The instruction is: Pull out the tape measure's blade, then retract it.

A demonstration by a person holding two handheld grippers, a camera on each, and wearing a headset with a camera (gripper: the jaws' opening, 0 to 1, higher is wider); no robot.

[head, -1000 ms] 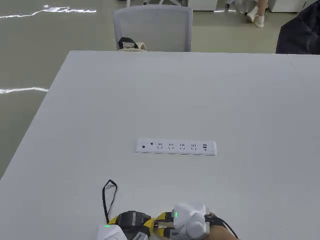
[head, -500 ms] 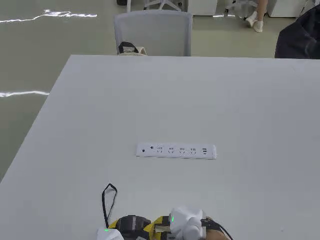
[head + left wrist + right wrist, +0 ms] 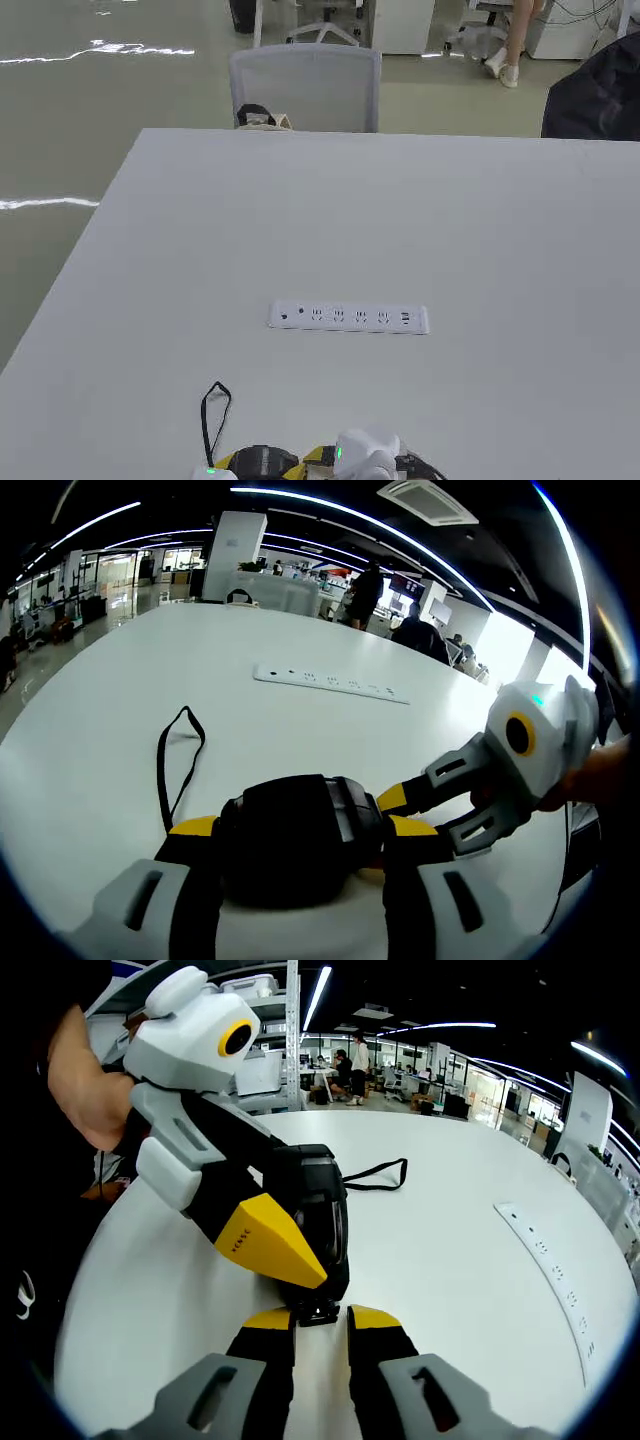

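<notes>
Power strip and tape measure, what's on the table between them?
In the head view, only bare white table lies between the power strip and the tape measure; the black strap loops off to the side of that stretch.

White table [image 3: 400, 220] occupies the foreground; a white power strip [image 3: 347, 317] lies flat near its centre. A grey chair [image 3: 305, 88] stands at the far edge. Glossy green-grey floor [image 3: 70, 110] reflects light. Ceiling light strips [image 3: 322, 985] run overhead.
</notes>
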